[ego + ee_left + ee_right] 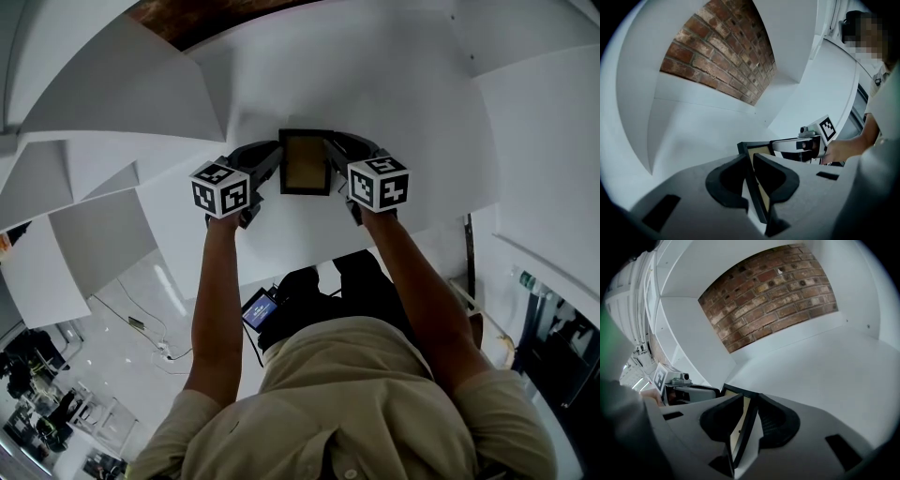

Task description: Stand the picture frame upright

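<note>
**Desk:** Where is the frame in this shot?

**Caption:** The dark frame (305,161), tan panel showing, sits between your two tongs, out past your forearms and over a white shelf (394,94). Your left tongs (752,176) pinch its left edge. Your right tongs (747,420) pinch its right edge.

**Desk:** Are the jaws truly on it?

**Caption:** Yes. Looking along each pair, you see the frame's rim running edge-on through the gap. The black pads (724,180) press it from both sides, and the same holds on the right.

**Desk:** Does it stand straight?

**Caption:** It leans a little in both gripper views, and its top corner rises just above the jaw tips. You cannot tell whether its bottom edge touches the shelf, because the jaws cover that part.

**Desk:** What lies beyond your tongs?

**Caption:** A brick wall (773,291) closes the back of the alcove, well beyond the jaw tips, with white panels on either side. From your left tongs, the right tongs show just past the frame, with their marker cube (827,127) above them.
</note>
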A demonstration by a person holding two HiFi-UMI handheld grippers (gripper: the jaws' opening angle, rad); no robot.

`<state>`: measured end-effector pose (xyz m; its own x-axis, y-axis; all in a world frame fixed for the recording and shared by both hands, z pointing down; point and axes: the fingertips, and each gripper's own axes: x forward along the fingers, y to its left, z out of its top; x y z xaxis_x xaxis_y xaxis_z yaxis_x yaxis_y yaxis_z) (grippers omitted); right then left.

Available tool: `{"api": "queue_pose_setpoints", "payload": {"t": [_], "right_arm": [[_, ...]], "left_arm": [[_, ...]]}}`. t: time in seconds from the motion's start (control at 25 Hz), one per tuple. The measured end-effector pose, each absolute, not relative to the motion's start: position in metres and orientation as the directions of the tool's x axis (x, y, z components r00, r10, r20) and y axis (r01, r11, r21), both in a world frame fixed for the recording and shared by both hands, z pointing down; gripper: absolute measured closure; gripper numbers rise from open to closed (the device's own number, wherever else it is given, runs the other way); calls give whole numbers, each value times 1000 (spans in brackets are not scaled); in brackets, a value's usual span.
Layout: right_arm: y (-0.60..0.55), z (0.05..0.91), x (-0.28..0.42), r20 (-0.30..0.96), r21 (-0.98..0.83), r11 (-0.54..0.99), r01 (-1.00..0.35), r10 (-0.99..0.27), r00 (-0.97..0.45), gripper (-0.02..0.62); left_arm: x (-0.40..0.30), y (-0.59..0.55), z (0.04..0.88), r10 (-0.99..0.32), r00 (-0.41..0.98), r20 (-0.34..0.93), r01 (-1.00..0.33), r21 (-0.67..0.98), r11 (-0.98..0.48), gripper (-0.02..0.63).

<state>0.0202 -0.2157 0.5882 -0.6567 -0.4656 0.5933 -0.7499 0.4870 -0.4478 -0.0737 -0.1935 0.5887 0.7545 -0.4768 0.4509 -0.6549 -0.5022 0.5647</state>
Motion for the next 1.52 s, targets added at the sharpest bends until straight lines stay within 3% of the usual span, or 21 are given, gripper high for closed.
{"api": "queue_pose_setpoints", "payload": {"t": [0.96, 1.32, 1.52], "right_arm": [[-212, 524, 21, 411, -407, 627, -664, -523, -746, 502], [-192, 511, 21, 385, -392, 662, -639, -513, -767, 502], [-168, 506, 3, 395, -348, 722, -598, -466, -792, 535]], "left_arm": [[-76, -195, 535, -618, 693, 373, -717, 445, -536, 575], [-73, -179, 527, -641, 688, 340, -719, 437, -540, 575], [-51, -164, 519, -612, 713, 341, -701, 365, -613, 578]]}}
